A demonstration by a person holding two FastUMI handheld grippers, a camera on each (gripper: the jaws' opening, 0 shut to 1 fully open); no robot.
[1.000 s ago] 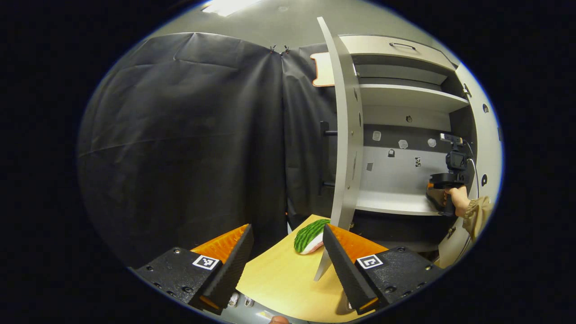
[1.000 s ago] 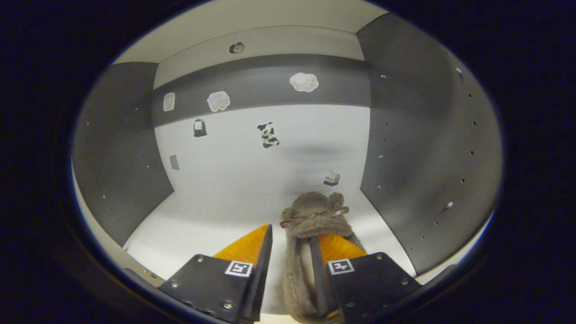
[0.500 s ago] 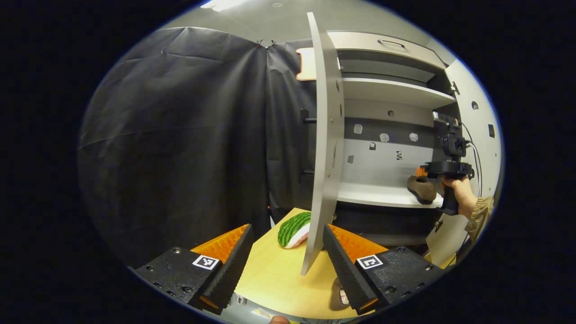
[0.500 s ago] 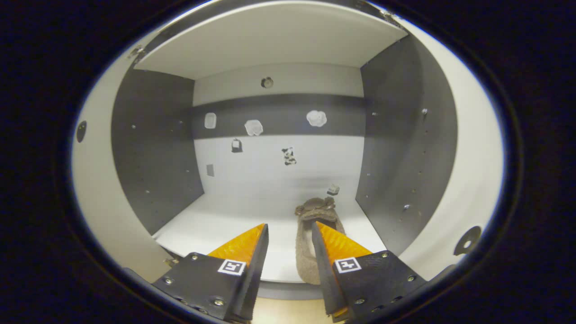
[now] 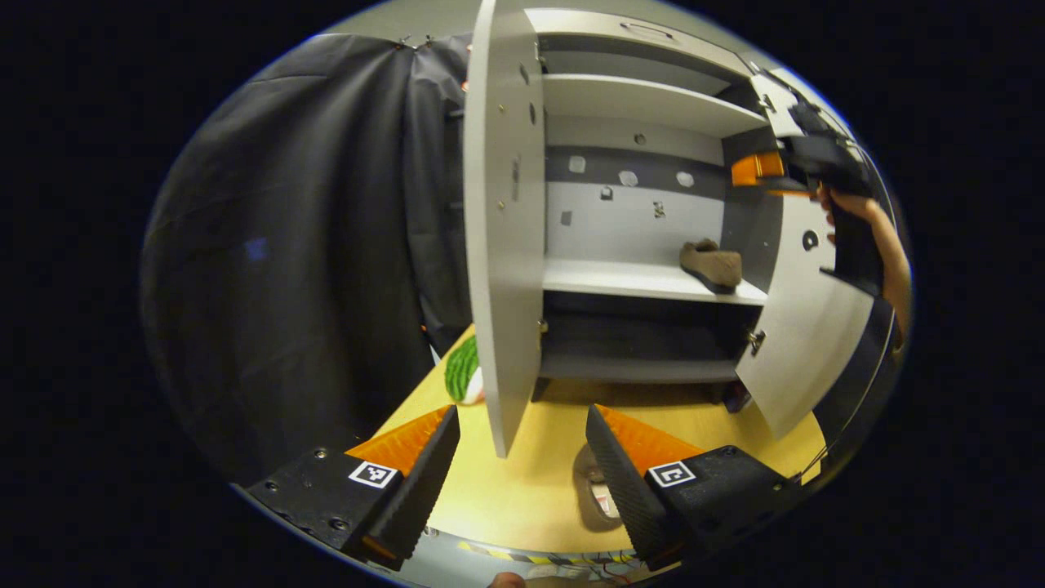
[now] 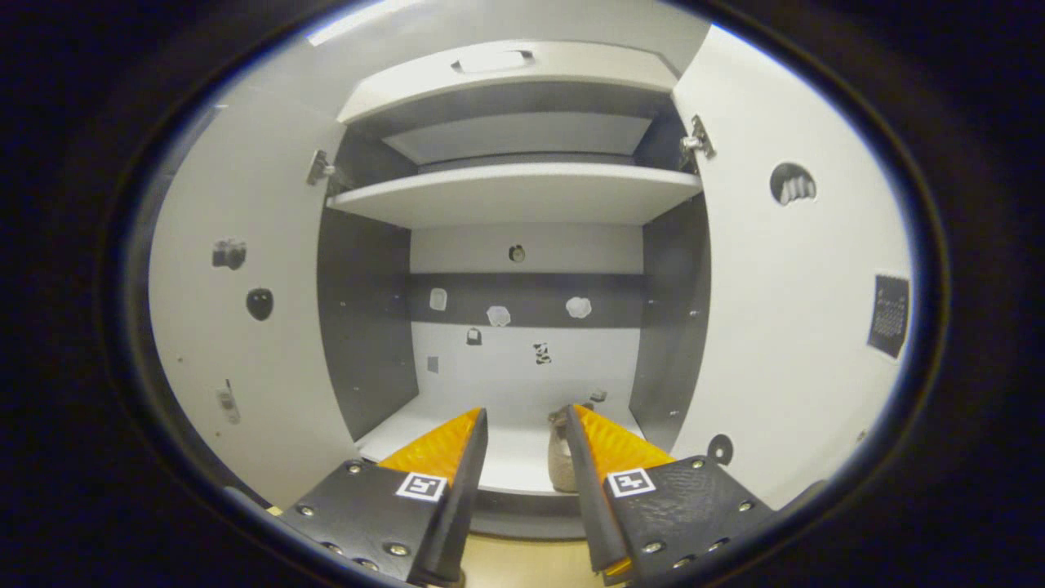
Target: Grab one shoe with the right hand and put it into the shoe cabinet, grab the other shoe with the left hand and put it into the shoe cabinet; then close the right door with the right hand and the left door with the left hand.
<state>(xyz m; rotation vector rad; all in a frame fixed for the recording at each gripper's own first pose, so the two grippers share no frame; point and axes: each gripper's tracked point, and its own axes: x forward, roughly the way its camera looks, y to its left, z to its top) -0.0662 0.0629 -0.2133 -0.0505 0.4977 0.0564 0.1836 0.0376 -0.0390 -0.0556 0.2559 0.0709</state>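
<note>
Both grippers stand with their fingers spread wide and nothing between them. In the right gripper view, the right gripper [image 6: 522, 425] faces the open shoe cabinet [image 6: 522, 192] from outside; the brown shoe [image 6: 561, 457] lies on the white shelf [image 6: 424, 429] near the right inner wall, well apart from the fingers. A second ago that gripper was deep inside the compartment with the shoe just beside its fingers; it has since drawn back until both open doors frame the view. In the left gripper view, the left gripper [image 5: 522, 441] hovers over the wooden table [image 5: 522, 490], the left door [image 5: 502, 229] edge-on just ahead of it and the right door [image 5: 804, 327] swung wide. The other shoe [image 5: 594, 490] rests on the table, partly hidden by the right-hand finger [image 5: 620, 474]. A green striped object [image 5: 462, 369] lies beyond the door. That camera has shifted since, bringing the cabinet interior and the second shoe into sight, and the far gripper, held in a hand [image 5: 886, 261], now sits high by the right door.
</note>
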